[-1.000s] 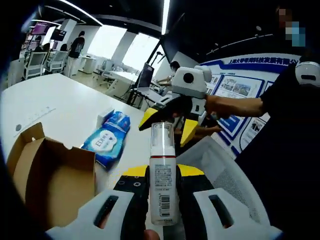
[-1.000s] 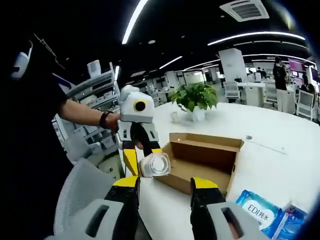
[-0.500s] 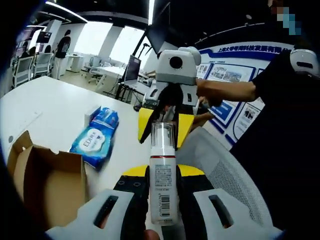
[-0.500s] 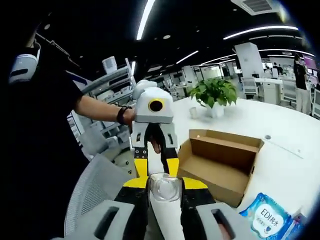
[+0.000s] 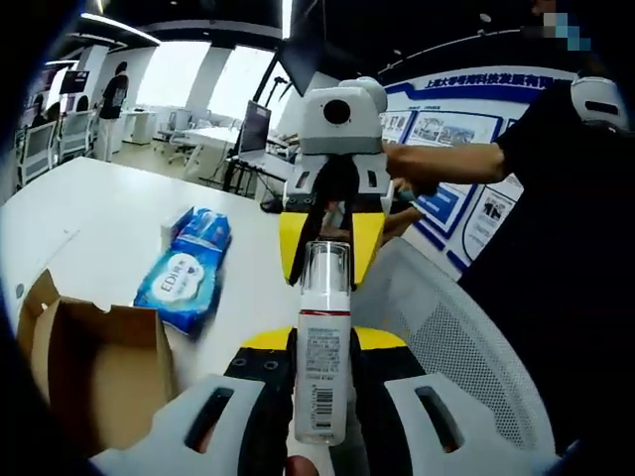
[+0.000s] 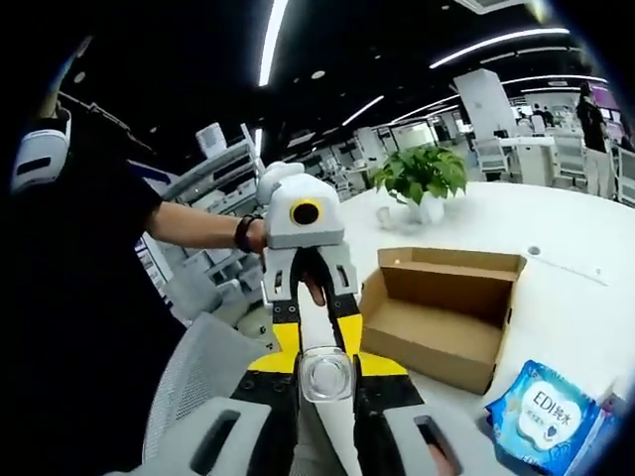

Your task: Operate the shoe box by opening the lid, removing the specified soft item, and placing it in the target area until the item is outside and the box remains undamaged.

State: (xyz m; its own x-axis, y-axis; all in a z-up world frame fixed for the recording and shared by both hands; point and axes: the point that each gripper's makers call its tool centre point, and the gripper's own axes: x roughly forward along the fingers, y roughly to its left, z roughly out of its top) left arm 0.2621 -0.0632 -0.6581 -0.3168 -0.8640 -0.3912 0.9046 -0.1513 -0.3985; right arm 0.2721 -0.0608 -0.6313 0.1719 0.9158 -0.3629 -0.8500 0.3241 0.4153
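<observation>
A white bottle [image 5: 322,357] with a clear cap is clamped at both ends, its body between the left gripper [image 5: 319,372] jaws and its cap between the right gripper [image 6: 326,382] jaws, above a mesh chair [image 5: 466,367]. On the white table [image 5: 89,218], the open cardboard box [image 6: 442,312] lies at two o'clock in the right gripper view. A blue wipes pack [image 5: 184,278] lies near it, with a potted plant [image 6: 422,178] beyond.

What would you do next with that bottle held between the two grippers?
Probably open the left gripper and let go, since the right gripper looks closed around the bottle cap end. Then the right one could carry it toward the white table, near the blue wipes pack.
</observation>
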